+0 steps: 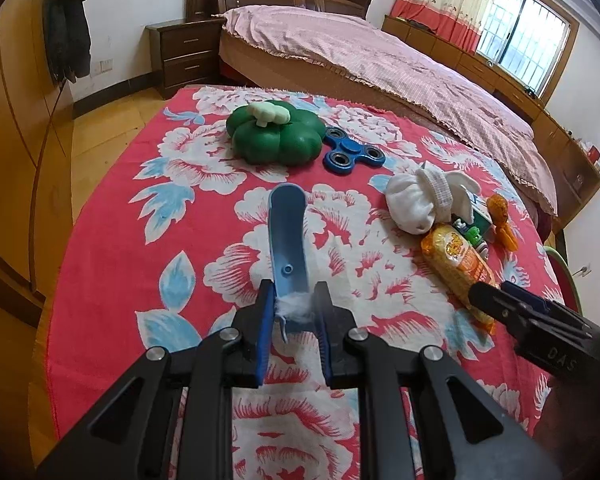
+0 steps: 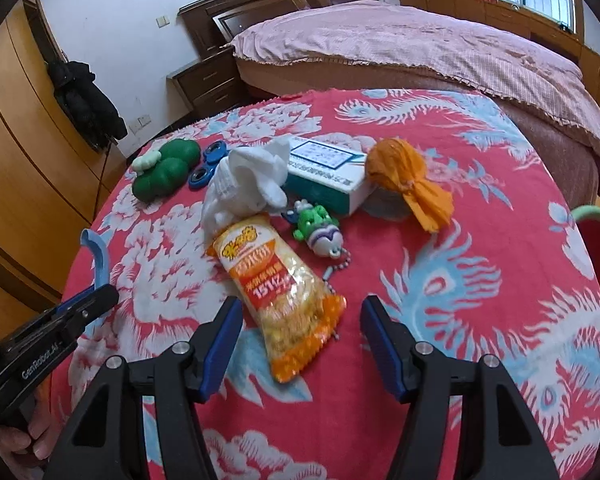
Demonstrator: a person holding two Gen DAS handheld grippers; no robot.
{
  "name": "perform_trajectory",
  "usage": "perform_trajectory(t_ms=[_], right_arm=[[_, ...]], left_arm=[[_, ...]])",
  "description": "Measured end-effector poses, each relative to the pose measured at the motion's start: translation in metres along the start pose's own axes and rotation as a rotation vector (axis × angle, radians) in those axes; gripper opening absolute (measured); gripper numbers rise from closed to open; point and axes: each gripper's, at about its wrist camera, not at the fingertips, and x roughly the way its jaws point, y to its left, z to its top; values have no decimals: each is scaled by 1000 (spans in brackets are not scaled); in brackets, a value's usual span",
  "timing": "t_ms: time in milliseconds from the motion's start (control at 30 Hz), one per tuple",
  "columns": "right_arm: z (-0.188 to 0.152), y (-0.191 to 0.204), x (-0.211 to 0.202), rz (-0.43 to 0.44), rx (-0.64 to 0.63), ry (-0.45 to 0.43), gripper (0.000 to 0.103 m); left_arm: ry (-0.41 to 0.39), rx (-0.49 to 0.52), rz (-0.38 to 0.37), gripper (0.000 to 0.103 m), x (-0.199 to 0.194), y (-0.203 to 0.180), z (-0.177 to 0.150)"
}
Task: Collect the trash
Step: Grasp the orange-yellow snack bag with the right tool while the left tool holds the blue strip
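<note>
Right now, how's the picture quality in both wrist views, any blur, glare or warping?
Left wrist view: sharp in the centre, strong fisheye bending at the bed, bright window washed out. Right wrist view: mostly sharp, snack packet readable, dark vignette in the corners.

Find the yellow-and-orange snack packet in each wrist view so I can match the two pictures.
Left wrist view: the snack packet lies at right of centre, its near end by the right gripper.
Right wrist view: it lies at centre, just ahead of the open jaws, nothing gripped.
Shared landmark: the white sock touches the packet's far end in both views.
</note>
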Motion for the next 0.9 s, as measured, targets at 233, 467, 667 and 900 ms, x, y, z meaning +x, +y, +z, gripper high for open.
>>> perform_trajectory(t_ms=[233,467,667,900], right_arm=[[1,8,4,-35,-38,-27,61],[-6,11,-1,-19,-35,-27,45],[-20,4,-17,36,25,-28,43],[-38,-12,-50,60,112,-77,42]], left_arm=[[5,-1,-8,19,1,-1,-1],[-5,12,-23,19,-8,-6,-3],[-18,29,-39,19,-18,-14,-5],[-22,62,-82,19,-30,-30,-12]])
